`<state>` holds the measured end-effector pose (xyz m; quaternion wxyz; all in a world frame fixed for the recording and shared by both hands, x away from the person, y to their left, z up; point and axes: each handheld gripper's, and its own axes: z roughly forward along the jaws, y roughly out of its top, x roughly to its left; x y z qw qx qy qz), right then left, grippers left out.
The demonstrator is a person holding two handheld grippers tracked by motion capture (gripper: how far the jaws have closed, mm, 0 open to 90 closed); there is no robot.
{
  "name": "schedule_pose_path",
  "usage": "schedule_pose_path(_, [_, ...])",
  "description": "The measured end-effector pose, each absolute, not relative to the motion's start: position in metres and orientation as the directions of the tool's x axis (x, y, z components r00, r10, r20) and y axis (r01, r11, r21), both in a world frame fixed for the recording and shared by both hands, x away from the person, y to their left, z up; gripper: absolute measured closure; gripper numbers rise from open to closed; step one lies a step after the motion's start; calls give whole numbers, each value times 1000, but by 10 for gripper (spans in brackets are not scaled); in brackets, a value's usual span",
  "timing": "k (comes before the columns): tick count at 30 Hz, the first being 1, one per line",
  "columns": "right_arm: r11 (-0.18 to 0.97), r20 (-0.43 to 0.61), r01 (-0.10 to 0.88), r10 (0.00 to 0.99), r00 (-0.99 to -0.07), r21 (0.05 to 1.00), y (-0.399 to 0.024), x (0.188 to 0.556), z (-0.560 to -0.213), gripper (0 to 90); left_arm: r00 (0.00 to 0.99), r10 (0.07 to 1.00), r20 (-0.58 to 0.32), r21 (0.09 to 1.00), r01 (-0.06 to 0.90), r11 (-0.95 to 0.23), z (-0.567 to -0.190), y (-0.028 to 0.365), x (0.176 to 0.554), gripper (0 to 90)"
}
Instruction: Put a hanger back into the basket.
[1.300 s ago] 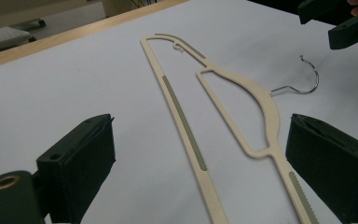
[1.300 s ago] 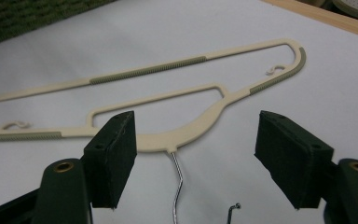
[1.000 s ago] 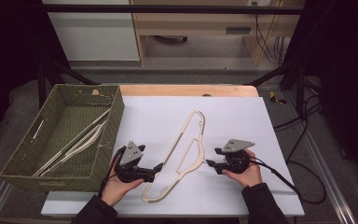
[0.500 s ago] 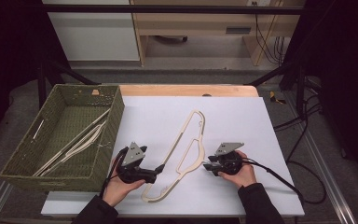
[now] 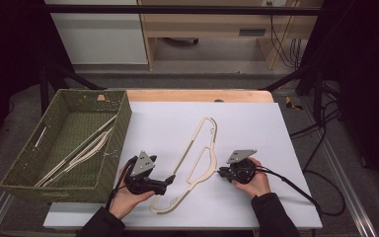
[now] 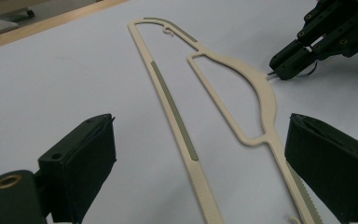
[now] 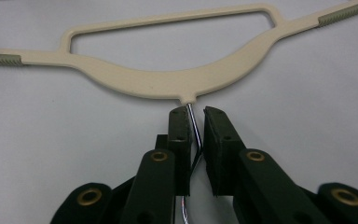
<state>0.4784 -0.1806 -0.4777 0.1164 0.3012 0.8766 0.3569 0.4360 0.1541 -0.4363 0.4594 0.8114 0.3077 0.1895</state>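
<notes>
A cream plastic hanger [image 5: 212,165] lies flat on the white table, its thin metal hook [image 7: 193,123] pointing to the right. My right gripper [image 5: 221,172] lies level at the hanger's neck. Its jaws have just been closing and stand nearly together around the hook, with a thin gap left beside the wire [image 7: 196,112]. My left gripper [image 5: 170,180] rests on the table left of the hanger, jaws wide open. In the left gripper view [image 6: 200,126] the hanger's [image 6: 256,79] lower bars run between them untouched, and the right gripper [image 6: 284,65] shows beyond.
A green woven basket [image 5: 121,128] stands at the table's left edge with a few pale hangers [image 5: 84,148] in it. The right gripper's cable [image 5: 296,190] trails off to the right. A wooden strip [image 5: 197,95] runs along the table's far edge.
The right gripper has edged left up to the hanger's neck. The left gripper and the hanger have stayed where they were.
</notes>
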Motion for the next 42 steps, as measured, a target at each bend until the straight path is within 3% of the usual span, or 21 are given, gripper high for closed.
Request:
schedule_pose_path(3, [567,9,435,602,-799,700,-182,480,-478,873,740,672,23,860,328,-390,-437,153,436,87])
schedule_pose_path(20, [507,112,470,585,-803,723,-190,479,-461,892,753,657,26,863,315,-395,-436,148,433,97])
schedule_pose_path(42, [510,123,480,584,-803,714,-178,467,-437,893,813,577,80,825,271,-495,-433,112,420,107])
